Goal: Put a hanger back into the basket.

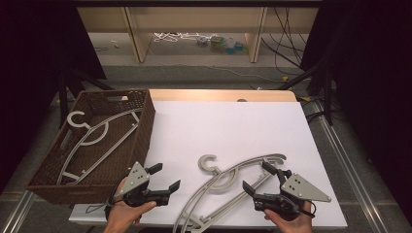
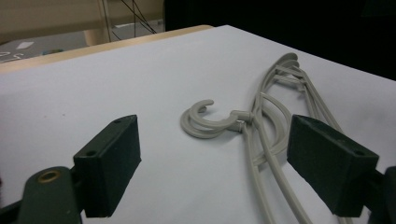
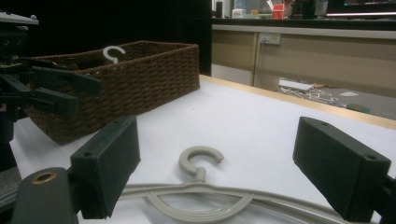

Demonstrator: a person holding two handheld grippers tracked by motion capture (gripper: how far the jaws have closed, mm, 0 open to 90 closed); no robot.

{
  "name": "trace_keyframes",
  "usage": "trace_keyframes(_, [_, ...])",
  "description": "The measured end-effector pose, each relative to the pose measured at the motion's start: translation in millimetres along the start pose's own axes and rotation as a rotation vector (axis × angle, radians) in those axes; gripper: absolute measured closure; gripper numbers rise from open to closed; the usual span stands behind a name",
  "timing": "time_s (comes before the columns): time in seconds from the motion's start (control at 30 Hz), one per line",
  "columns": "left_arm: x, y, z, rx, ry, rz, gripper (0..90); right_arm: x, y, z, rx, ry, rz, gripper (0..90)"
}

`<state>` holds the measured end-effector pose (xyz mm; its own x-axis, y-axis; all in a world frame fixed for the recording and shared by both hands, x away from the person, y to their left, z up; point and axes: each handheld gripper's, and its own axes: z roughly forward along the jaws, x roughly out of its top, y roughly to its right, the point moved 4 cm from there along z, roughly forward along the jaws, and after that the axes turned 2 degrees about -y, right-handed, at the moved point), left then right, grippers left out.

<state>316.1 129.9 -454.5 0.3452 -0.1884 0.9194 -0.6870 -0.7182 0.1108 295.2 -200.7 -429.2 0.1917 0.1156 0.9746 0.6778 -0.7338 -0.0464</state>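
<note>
Both tongs wide open, empty: left tongs [image 1: 164, 176] beside basket [image 1: 144, 127]; right tongs [image 1: 258, 175] over hangers [image 1: 228, 180].

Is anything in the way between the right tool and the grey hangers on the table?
Nothing visible. The right tool sits open right beside the grey plastic hangers on the white table, with bare surface between them. The brown wicker basket stands off to the left.

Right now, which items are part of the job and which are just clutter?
In the job:
- grey hangers on the table
- wicker basket with a hanger inside
- left claw and right claw, both open

Lying about:
- cables on the floor
- small coloured items on the floor
- wooden shelf frame
</note>
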Motion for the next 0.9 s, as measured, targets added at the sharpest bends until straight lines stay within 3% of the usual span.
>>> trace_keyframes(0.17, [3.7,11.4,16.0,-0.046,-0.096,0.023,18.0,-0.6,0.6,1.1,0.008,0.004,0.000,15.6])
trace_keyframes(0.33, [2.6,29.1,43.0,-0.077,-0.226,0.094,22.2,-0.6,0.3,1.4,0.013,0.006,-0.006,15.7])
trace_keyframes(0.4, [-1.2,36.8,53.4,-0.094,-0.313,0.149,25.6,-0.3,0.7,0.7,0.014,0.003,-0.005,15.7])
trace_keyframes(0.5, [-5.9,46.3,65.6,-0.126,-0.380,0.179,26.8,-0.9,1.8,-0.5,-0.001,-0.006,0.001,15.7])
trace_keyframes(0.57, [-9.0,50.7,71.6,-0.139,-0.440,0.220,31.9,-0.3,1.5,1.7,0.009,0.022,0.010,15.7])
trace_keyframes(0.67, [-12.7,58.5,77.5,-0.175,-0.493,0.231,36.8,-0.6,2.0,-0.3,-0.004,0.002,0.004,15.7])
trace_keyframes(0.77, [-15.5,60.5,81.8,-0.166,-0.540,0.222,40.9,0.0,1.7,1.9,0.008,0.022,0.002,15.7])
trace_keyframes(0.83, [-16.4,58.9,84.2,-0.164,-0.564,0.215,44.8,-0.9,1.7,-0.1,-0.001,-0.008,0.001,15.8])
trace_keyframes(0.9, [-16.6,57.7,85.8,-0.170,-0.581,0.216,46.9,-0.8,1.7,0.4,-0.006,-0.001,0.002,15.8])
